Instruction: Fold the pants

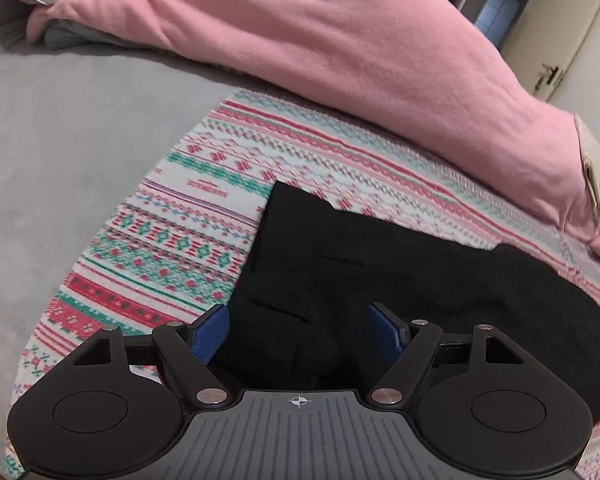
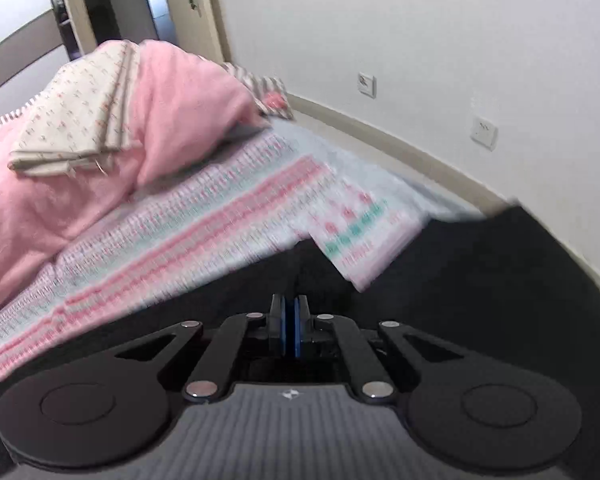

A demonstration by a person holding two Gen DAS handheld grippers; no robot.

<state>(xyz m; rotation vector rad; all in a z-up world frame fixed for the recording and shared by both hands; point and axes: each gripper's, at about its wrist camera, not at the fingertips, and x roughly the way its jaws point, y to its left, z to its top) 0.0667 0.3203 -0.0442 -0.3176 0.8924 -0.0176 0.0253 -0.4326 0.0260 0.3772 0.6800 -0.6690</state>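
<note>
Black pants (image 1: 380, 272), matte and dark, spread flat on a patterned blanket (image 1: 172, 232) over a grey bed (image 1: 60, 140); a few faint seam lines just visible across the cloth, edges stepped at the far side. Far beyond, a pink quilt (image 1: 340, 40) heaped along the bed.

Left view: left gripper (image 1: 298, 330) spread wide, blue pads (image 1: 210, 336) well apart, nothing between them but the pants' near edge below. Pants reaching from the gripper away to the far right, left edge running just beside the left pad.

Right view: right gripper (image 2: 290, 328) closed tight, blue pads pressed together; black cloth directly under and around the tips, but whether any fold is pinched cannot be told. Pants (image 2: 480, 280) filling the near and right part of the view, a blurred corner of the blanket (image 2: 220, 208) lying over them just beyond the tips. Far left, pink quilt (image 2: 180, 100) with a folded cream cloth (image 2: 80, 120) on top; white wall (image 2: 420, 40) to the right.
</note>
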